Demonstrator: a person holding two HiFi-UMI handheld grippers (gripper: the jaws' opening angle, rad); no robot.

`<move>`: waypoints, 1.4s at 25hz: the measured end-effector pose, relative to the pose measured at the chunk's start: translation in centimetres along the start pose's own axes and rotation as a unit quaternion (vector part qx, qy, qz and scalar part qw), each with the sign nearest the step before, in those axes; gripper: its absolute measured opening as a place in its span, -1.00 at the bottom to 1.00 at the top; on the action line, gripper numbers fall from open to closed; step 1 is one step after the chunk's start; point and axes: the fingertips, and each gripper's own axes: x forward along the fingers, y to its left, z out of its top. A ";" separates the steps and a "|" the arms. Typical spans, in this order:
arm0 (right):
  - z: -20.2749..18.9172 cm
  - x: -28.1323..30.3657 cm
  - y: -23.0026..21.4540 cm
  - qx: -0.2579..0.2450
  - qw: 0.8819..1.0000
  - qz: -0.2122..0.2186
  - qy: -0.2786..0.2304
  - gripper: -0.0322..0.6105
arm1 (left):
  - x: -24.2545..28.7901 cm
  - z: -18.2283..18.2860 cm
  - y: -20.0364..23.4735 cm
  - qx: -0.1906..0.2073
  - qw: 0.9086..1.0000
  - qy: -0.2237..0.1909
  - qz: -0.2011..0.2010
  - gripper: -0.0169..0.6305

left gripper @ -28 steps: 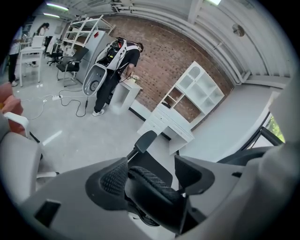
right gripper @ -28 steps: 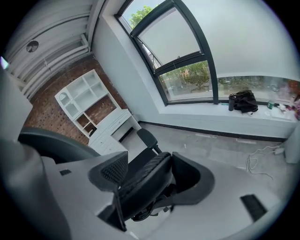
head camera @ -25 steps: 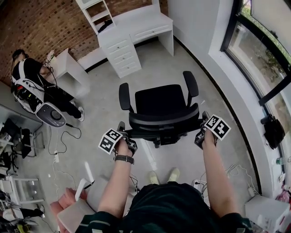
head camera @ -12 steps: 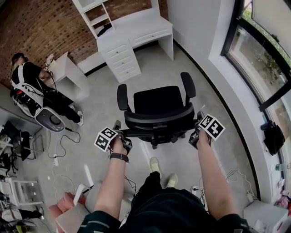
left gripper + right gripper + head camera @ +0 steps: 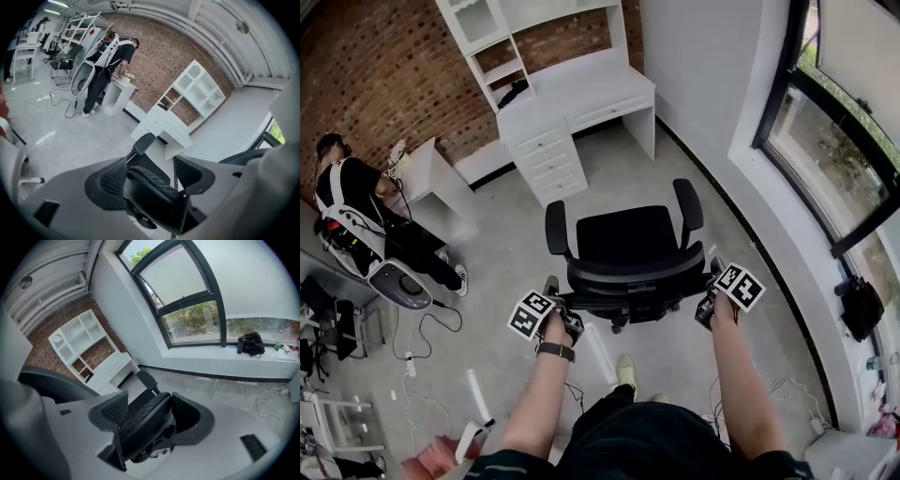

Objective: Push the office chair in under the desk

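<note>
The chair point(image 5: 628, 234) stands on open floor point(image 5: 506, 244), facing the desk point(image 5: 581, 89), which lies at 12 o'clock from it and well apart; the task is judged to be in mid-push, with the chair not yet under the desk. The left gripper point(image 5: 564, 305) takes the backrest point(image 5: 628, 272) at its 9 o'clock end, and the right gripper point(image 5: 708, 295) takes it at its 3 o'clock end. Each gripper's jaws stand wide and straddle the thick padded rim. On the right the rim fills the span and is pinched. On the left one pad point(image 5: 114, 176) bears on the rim and the far jaw meets it lower down, so this also reads as a pinch. Holding both ends gives equal thrust on each side and allows steering, since a castor chair swivels under an off-centre load. Both grippers slope downward, which keeps the force low on the backrest. The kneehole sits at 1 o'clock of the drawers point(image 5: 546, 159); the seat is judged to need alignment with that opening so that the armrests clear it. A person point(image 5: 356, 202) works at 9 o'clock, well clear of the path.
</note>
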 end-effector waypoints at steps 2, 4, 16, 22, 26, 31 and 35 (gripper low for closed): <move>0.6 1.0 0.9 0.002 1.000 0.000 -0.003 -0.03 | 1.3 0.8 -0.7 0.001 1.000 0.001 -0.003 0.01; 1.3 1.9 1.5 0.005 1.000 -0.001 -0.008 -0.03 | 2.6 1.4 -1.4 0.004 1.000 0.004 -0.006 0.02; 4.5 6.6 4.3 0.027 0.999 -0.009 -0.029 -0.03 | 9.1 4.1 -5.6 0.040 0.998 0.040 -0.013 0.04; 6.7 9.6 4.5 0.025 0.999 -0.001 -0.027 -0.03 | 12.1 3.9 -8.0 0.047 0.997 0.049 -0.019 0.05; 9.0 12.1 5.1 0.018 0.999 0.008 -0.024 -0.02 | 14.2 4.1 -10.2 0.046 0.998 0.047 -0.023 0.06; 11.8 15.1 4.6 0.015 1.000 0.009 -0.020 -0.02 | 16.6 3.1 -12.9 0.043 0.998 0.044 -0.021 0.07; 14.5 17.9 5.0 0.007 1.000 0.013 -0.013 -0.02 | 18.6 2.8 -15.1 0.035 0.998 0.039 -0.018 0.07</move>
